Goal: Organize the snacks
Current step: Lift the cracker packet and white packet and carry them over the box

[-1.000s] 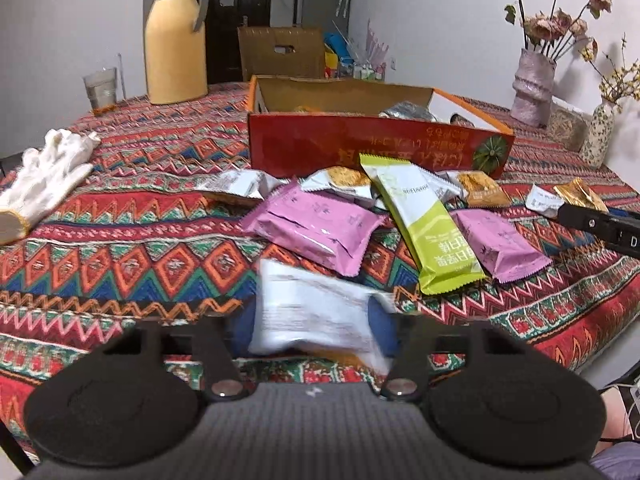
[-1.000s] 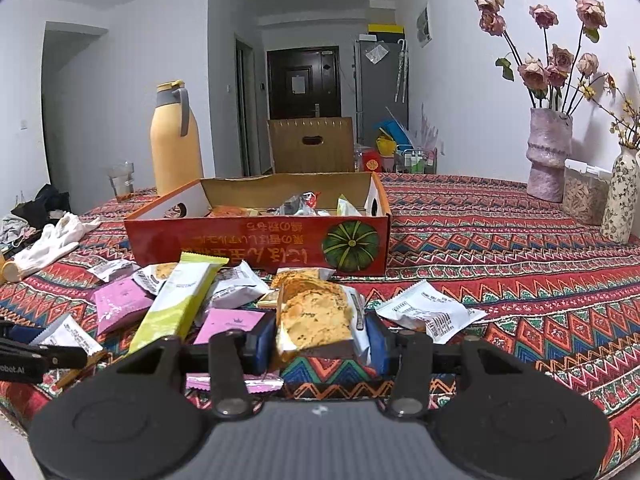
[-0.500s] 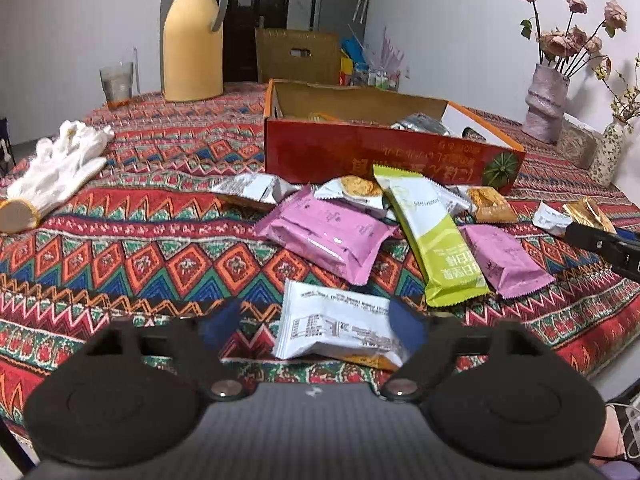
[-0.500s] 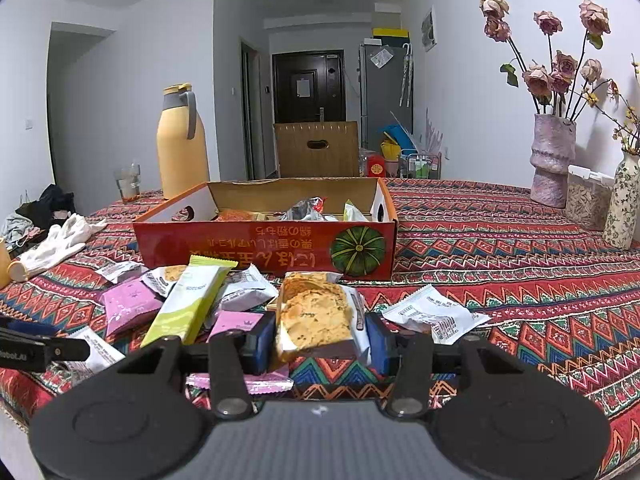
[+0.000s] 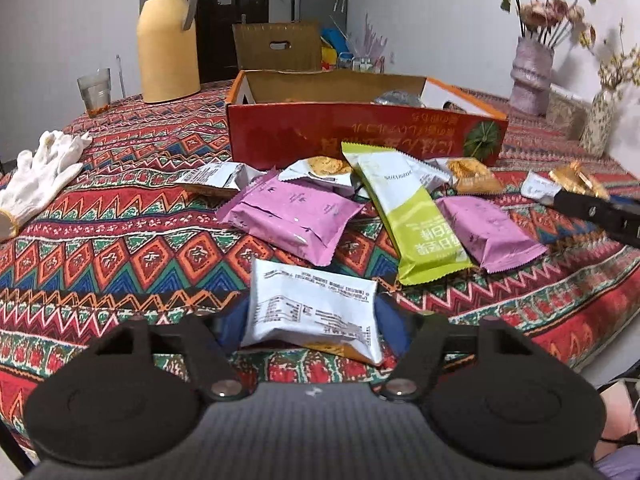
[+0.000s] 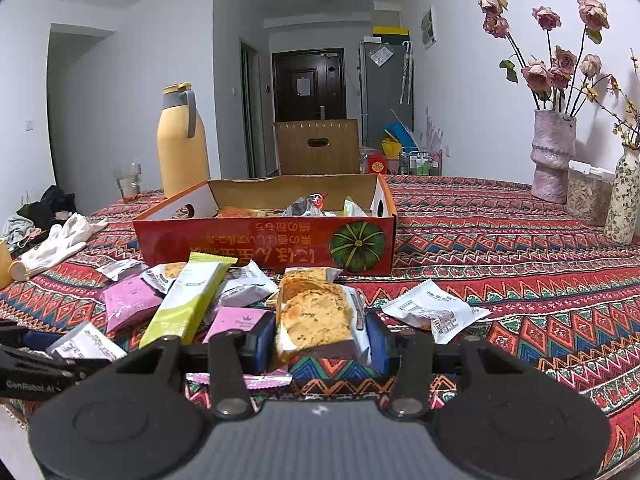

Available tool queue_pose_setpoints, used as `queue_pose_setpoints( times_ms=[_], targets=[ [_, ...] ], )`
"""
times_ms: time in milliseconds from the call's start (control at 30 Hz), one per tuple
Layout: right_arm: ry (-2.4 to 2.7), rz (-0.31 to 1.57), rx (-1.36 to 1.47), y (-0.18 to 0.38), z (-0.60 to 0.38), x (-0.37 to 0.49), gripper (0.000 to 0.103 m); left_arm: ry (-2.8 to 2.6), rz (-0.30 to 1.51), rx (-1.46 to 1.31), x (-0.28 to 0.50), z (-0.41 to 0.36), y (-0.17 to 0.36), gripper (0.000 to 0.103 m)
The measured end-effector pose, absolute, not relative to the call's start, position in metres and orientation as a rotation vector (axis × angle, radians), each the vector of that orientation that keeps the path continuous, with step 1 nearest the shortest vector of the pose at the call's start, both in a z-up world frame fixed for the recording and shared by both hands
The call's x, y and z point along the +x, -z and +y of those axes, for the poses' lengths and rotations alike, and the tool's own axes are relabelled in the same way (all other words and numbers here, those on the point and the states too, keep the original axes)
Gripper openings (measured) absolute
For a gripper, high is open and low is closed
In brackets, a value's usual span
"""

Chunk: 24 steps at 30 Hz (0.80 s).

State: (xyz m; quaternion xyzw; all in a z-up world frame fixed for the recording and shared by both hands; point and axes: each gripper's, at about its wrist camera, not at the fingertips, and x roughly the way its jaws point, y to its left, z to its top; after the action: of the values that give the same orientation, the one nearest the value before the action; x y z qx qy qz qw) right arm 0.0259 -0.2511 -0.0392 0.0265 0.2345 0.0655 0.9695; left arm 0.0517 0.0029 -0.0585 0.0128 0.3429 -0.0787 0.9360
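Risk: left gripper (image 5: 312, 316), jaws closing around the white packet (image 5: 312, 308), could crush it, while right gripper (image 6: 320, 340) clamps a biscuit packet (image 6: 316, 316).

White walls (image 6: 460, 92), dark door (image 6: 309, 84), patterned tablecloth (image 6: 500, 240)

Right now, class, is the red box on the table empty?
No. The red box already holds several wrapped snacks inside.

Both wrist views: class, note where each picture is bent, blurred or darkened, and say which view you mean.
Left wrist view: table edge curves, black corners, red box print slightly soft. Right wrist view: walls bow, dark vignette, cracker packet sharp, vase shadowed on the wall.
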Motion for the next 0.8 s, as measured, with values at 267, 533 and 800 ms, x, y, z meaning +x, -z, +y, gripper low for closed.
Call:
queue_pose_setpoints(
  times_ms=[267, 533, 800],
  targets=[
    [-0.143, 0.471, 0.049, 0.038, -0.248, 0.024, 0.046, 0.141, 0.676, 0.018, 0.042, 0.008, 0.056, 0.058],
    [-0.149, 0.468, 0.043, 0.036, -0.245, 0.025, 0.046, 0.134, 0.657, 0.010, 0.043, 0.012, 0.048, 0.035],
    [-0.155, 0.477, 0.047, 0.038, -0.245, 0.028, 0.046, 0.141, 0.672, -0.004, 0.048, 0.005, 0.049, 0.087]
  ],
)
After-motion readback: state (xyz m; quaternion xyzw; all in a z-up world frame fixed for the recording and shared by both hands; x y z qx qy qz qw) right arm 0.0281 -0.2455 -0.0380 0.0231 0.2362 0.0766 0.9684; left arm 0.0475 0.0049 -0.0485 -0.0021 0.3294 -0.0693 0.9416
